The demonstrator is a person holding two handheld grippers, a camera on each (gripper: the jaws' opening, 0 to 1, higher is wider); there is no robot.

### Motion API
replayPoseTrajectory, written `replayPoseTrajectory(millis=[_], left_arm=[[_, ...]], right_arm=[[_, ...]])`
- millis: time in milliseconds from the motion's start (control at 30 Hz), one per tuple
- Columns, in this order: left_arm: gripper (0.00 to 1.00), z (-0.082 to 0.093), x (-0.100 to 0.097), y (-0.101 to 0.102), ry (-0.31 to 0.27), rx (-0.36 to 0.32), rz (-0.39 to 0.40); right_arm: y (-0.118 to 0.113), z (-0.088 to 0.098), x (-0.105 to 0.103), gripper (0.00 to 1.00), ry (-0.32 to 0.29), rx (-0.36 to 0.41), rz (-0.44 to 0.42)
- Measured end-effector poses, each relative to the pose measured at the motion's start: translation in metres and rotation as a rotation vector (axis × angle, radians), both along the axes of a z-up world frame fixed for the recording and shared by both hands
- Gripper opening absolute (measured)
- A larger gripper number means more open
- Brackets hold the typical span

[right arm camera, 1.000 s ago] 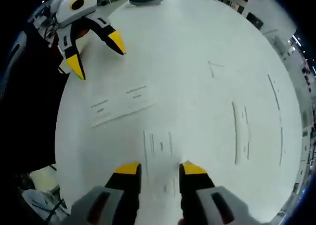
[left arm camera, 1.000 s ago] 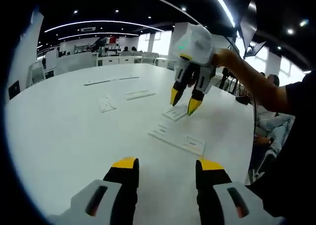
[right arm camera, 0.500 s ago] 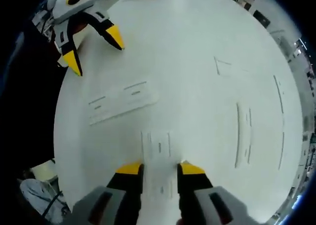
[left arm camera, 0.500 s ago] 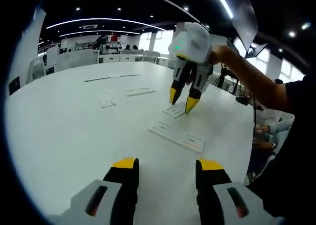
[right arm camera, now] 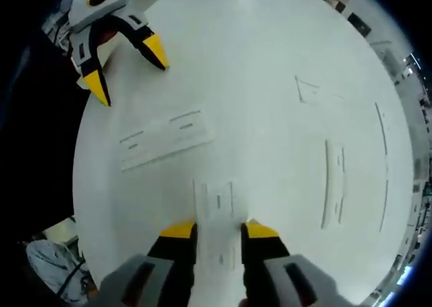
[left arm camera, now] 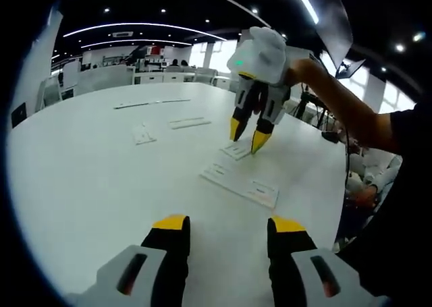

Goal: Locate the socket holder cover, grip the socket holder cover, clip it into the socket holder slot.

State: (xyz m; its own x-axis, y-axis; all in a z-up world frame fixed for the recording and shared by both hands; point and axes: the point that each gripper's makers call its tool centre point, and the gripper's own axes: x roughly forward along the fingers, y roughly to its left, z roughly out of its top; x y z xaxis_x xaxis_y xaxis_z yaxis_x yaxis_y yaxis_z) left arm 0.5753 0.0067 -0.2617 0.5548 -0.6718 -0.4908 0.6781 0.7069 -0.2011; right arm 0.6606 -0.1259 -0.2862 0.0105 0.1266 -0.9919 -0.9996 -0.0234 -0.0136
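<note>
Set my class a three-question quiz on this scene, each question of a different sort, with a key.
1. True or false: the left tongs hold a cover.
2. What lies between the jaws of the right tongs? A) the small cover B) the long holder C) nothing
3. Fill in: every part lies on a white ____.
Key: 1 false, they are open and empty; 2 A; 3 table.

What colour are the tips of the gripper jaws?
Yellow on black jaws, clearest on the right gripper in the right gripper view.

Dark ceiling [left arm camera: 169, 10] with curved light strips [left arm camera: 135, 32], bright windows [left arm camera: 212, 57], distant white desks [left arm camera: 108, 79]
</note>
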Motion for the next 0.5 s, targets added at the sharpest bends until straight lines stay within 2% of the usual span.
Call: replayPoseTrajectory(millis=[300, 400, 500], left_arm=[[0.46, 0.0026, 0.0002, -0.0046, -0.009, -0.002, -0.011], [0.46, 0.0040, 0.0018, -0.0021, -0.013, -0.004, -0.009], [0.46, 0.0033, 0.0022, -0.0017, -0.013, -0.004, -0.008]], right_arm=[[-0.0014, 0.0003, 0.0001, 0.27, 0.003, -0.009, 0.002], [-0.0033, 0.0003, -0.0054, 0.27, 0.005, -0.025, 0.044], [-0.0063, 0.0005, -0.0075, 0.27, 0.019, -0.040, 0.041]])
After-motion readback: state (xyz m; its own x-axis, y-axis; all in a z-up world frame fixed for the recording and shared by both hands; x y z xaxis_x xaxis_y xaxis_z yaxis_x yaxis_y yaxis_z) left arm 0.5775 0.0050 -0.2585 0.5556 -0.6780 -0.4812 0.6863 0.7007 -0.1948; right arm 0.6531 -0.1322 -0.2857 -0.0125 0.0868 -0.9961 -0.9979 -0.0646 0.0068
